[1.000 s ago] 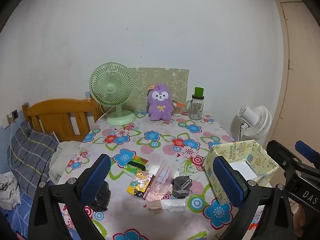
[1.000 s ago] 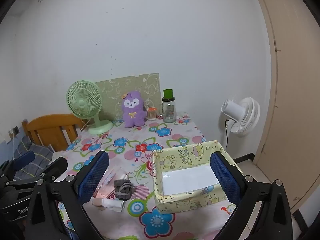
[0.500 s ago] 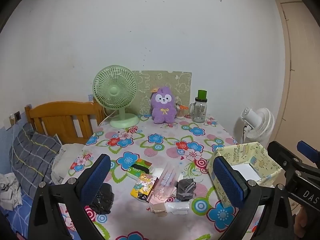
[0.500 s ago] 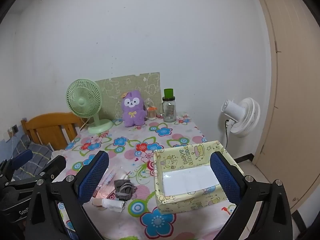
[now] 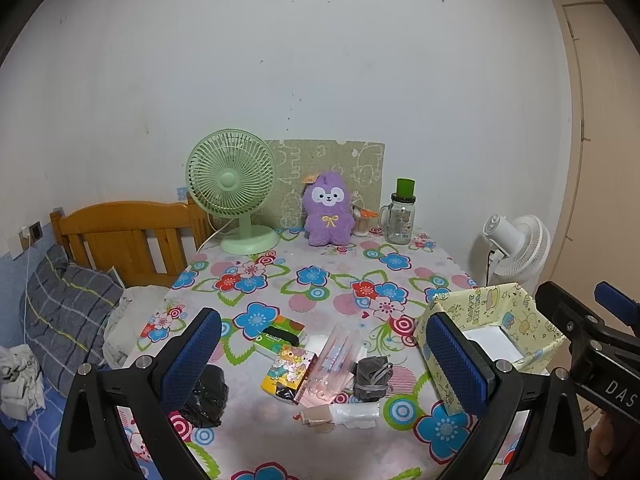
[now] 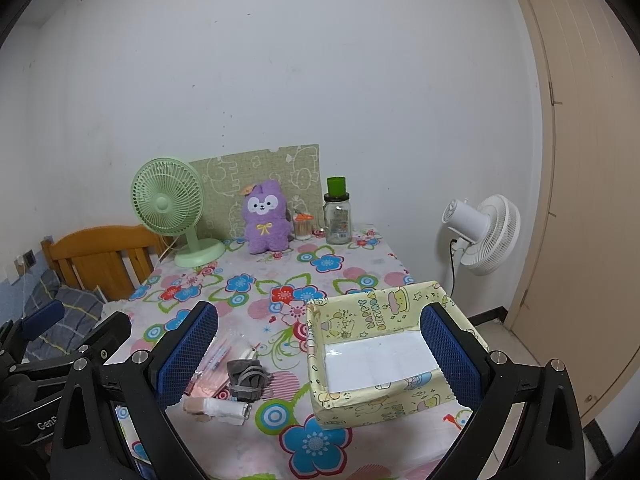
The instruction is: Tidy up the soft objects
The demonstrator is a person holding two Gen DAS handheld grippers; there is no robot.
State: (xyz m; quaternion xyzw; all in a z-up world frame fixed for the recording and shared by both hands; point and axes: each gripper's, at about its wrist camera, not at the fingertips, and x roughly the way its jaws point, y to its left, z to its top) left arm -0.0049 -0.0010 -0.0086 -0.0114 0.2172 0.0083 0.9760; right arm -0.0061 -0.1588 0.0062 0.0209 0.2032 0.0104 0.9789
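A home bedroom: a wooden bed headboard (image 5: 124, 232) with plaid bedding (image 5: 68, 312) at 9 o'clock, a flower-patterned tablecloth (image 5: 320, 280), and a plush toy (image 5: 328, 212) at 12.

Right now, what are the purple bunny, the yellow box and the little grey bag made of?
Purple bunny: fuzzy plush, matte pile. Yellow box: probably paper or thin card, since its printed walls sag; white sheet inside. Grey bag: soft velvety-looking cloth, crumpled, with a drawstring.

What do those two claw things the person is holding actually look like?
Each is a black frame that forks into two angled arms with silver bolts at the joints. The left gripper and right gripper carry blue textured pads on the fingers. White lettering marks the black bodies, partly cut off. No cables or sleeves show.
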